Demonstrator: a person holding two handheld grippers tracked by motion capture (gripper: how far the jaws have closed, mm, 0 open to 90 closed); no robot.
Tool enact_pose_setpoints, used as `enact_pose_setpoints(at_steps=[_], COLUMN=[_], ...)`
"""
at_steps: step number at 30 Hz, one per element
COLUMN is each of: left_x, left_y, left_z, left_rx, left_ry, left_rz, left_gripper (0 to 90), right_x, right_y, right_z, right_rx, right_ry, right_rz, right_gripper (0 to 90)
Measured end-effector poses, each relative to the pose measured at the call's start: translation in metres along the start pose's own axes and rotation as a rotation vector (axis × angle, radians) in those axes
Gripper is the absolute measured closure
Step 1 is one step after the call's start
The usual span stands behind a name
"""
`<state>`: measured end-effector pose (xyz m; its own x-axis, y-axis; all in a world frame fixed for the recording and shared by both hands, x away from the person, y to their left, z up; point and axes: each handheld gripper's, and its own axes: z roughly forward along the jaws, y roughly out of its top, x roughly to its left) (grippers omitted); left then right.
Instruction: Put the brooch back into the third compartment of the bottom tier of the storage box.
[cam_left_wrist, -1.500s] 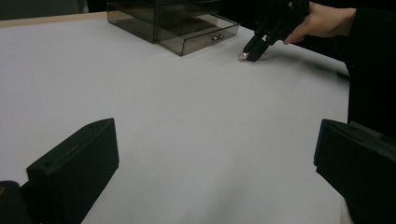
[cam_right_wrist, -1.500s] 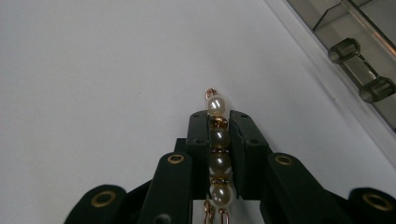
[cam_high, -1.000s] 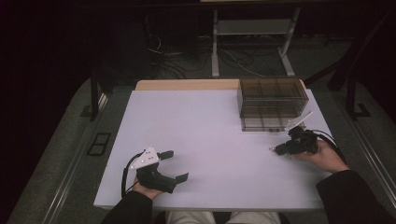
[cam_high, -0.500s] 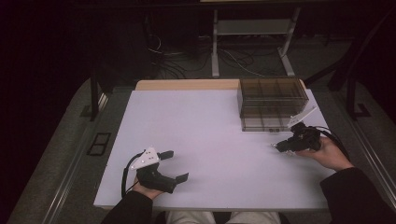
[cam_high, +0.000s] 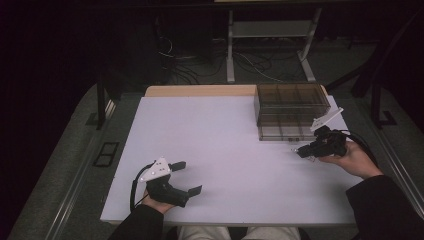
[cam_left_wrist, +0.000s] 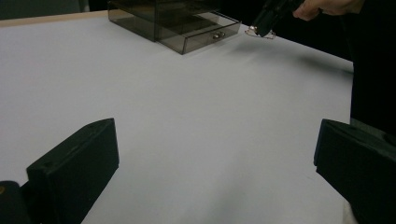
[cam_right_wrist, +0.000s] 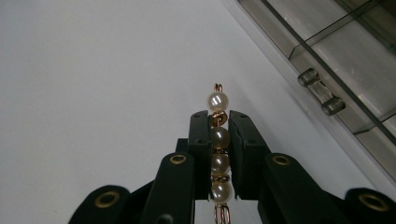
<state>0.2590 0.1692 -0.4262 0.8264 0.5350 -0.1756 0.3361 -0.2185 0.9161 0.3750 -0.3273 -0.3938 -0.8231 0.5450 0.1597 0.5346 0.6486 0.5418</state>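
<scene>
Pearl bracelet, gold links, clamped between the jaws of the right hand-held gripper; one pearl pokes past the tips. It hangs just above the table near the right edge, just in front of the smoked clear drawer box at the far right corner. Box drawer knob sits close beside the pearls, nothing between. Left hand-held gripper rests near the front edge, jaws wide, empty, well apart from the bracelet.
</scene>
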Motion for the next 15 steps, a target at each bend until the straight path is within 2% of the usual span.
enact_pose_setpoints(at_steps=[15], left_x=[0.0], left_y=[0.0], left_z=[0.0], left_rx=[-0.001], left_ry=[-0.001], left_rz=[0.001], left_gripper=[0.0], right_x=[-0.006], right_y=[0.009], right_z=[-0.011], right_rx=[-0.009], right_ry=[-0.023], right_rz=[-0.005], right_gripper=[79.2])
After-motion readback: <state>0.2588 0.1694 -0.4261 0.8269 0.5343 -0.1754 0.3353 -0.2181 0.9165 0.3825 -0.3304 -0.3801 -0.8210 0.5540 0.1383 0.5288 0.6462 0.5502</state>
